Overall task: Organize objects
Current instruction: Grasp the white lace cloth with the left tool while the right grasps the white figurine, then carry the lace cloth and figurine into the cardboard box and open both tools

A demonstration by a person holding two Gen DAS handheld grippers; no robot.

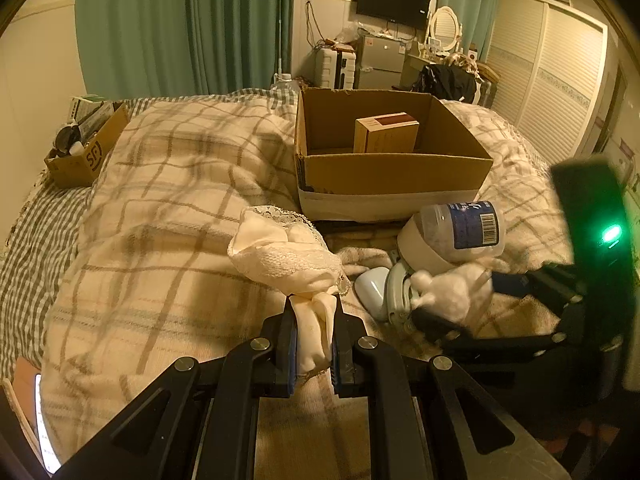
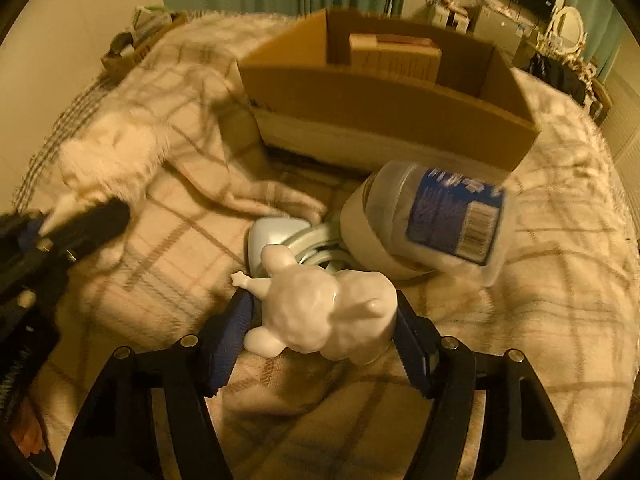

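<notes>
My left gripper [image 1: 314, 312] is shut on a cream lace-trimmed cloth [image 1: 286, 254] and holds it above the plaid blanket. My right gripper [image 2: 320, 312] is shut on a white animal figurine [image 2: 320, 312], which also shows in the left wrist view [image 1: 448, 286]. Just beyond the figurine lie a clear bottle with a blue label [image 2: 444, 216], a roll of tape [image 2: 360, 224] and a pale blue object [image 2: 272, 236]. An open cardboard box [image 1: 392, 168] stands on the bed behind them with a small tan carton [image 1: 386, 132] inside.
A smaller cardboard box [image 1: 86, 152] with clutter sits at the bed's far left. Green curtains [image 1: 180, 24], a wall TV [image 1: 392, 0], a small fridge and a wardrobe [image 1: 552, 68] stand beyond the bed. The plaid blanket [image 1: 160, 208] is rumpled.
</notes>
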